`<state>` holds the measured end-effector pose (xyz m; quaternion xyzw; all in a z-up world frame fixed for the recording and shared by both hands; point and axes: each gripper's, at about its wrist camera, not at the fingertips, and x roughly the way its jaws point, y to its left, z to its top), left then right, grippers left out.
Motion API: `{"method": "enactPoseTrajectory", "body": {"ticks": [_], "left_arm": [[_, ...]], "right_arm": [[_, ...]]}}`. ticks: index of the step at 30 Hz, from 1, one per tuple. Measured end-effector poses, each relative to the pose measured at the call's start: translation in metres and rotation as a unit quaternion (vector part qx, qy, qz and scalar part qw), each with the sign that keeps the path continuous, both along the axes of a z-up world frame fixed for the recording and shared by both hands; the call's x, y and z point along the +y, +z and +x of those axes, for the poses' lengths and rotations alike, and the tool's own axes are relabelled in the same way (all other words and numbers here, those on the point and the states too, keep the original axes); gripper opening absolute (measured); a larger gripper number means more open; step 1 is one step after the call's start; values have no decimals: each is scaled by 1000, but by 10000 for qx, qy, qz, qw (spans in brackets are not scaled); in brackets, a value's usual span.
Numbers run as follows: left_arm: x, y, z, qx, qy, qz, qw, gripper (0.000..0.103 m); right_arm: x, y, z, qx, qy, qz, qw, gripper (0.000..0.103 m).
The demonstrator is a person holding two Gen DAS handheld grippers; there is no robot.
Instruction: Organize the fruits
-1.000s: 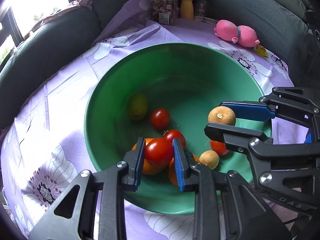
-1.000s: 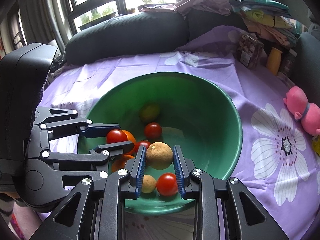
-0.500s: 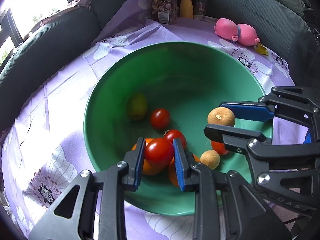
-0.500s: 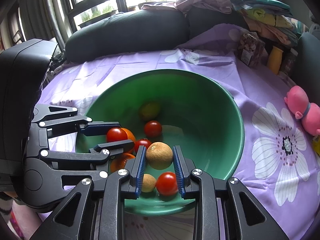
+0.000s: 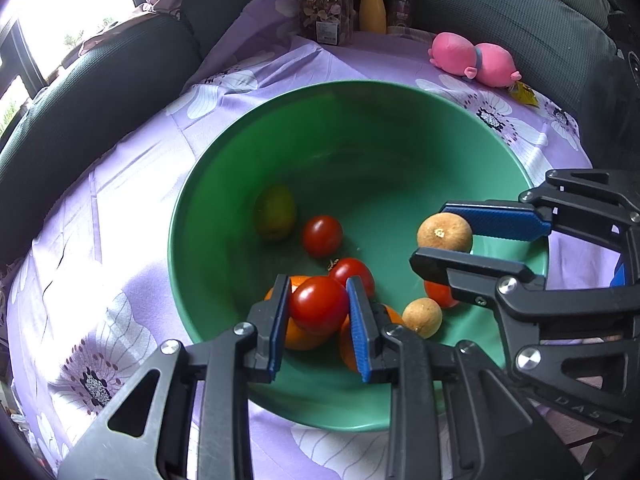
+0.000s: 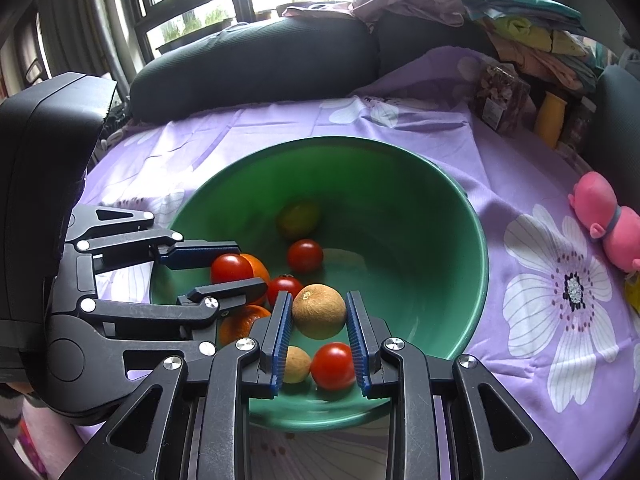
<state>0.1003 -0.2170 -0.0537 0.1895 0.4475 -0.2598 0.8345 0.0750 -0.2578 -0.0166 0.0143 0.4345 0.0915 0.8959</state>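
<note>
A green bowl (image 5: 360,132) on the purple flowered cloth holds fruit: a green lime (image 5: 275,212), red tomatoes (image 5: 322,236), oranges (image 5: 298,336) and a small tan fruit (image 5: 422,317). My left gripper (image 5: 319,306) is shut on a red tomato (image 5: 319,305) over the bowl's near side. My right gripper (image 6: 319,312) is shut on a larger tan round fruit (image 6: 319,311) above the bowl; it also shows in the left wrist view (image 5: 445,233). The left gripper's tomato shows in the right wrist view (image 6: 231,268).
A pink plush toy (image 5: 474,60) lies on the cloth beyond the bowl. A yellow bottle (image 5: 372,12), a dark jar and a clear box (image 5: 326,16) stand at the far edge. Dark cushions (image 6: 256,60) ring the cloth; folded clothes are piled behind.
Both grippers keep their fruit and stay almost still; the views have shifted only slightly over the bowl.
</note>
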Motion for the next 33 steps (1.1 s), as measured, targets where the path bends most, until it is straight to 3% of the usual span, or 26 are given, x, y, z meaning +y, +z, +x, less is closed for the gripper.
{"method": "enactPoseTrajectory", "body": {"ticks": [12, 16, 18, 19, 21, 22, 26, 30, 33], "left_arm": [[0, 0, -2, -90, 14, 77, 9999, 31], [7, 8, -2, -248, 359, 128, 9990, 66], [13, 20, -5, -349, 490, -18, 9982, 76], [16, 27, -7, -469, 596, -13, 9971, 88], [18, 36, -10, -733, 887, 216, 9931, 102], [21, 40, -11, -770, 971, 199, 9921, 102], [35, 54, -16, -428, 917, -497, 9936, 102], [31, 62, -26, -744, 1048, -338, 9911, 102], [32, 64, -26, -699, 1127, -285, 9908, 102]], "right_arm": [[-1, -1, 1, 57, -54, -20, 10000, 29], [-3, 1, -1, 31, -140, -119, 9998, 29], [-7, 4, -3, 22, -203, -133, 9997, 29], [-10, 7, -5, 4, -221, -141, 9997, 29], [-15, 16, -13, -64, -240, -186, 9995, 29], [-15, 16, -13, -64, -240, -186, 9995, 29], [-16, 25, -25, -116, -189, -335, 9992, 30], [-13, 28, -31, -116, -113, -390, 9991, 30], [-12, 30, -31, -124, -108, -380, 9991, 30]]}}
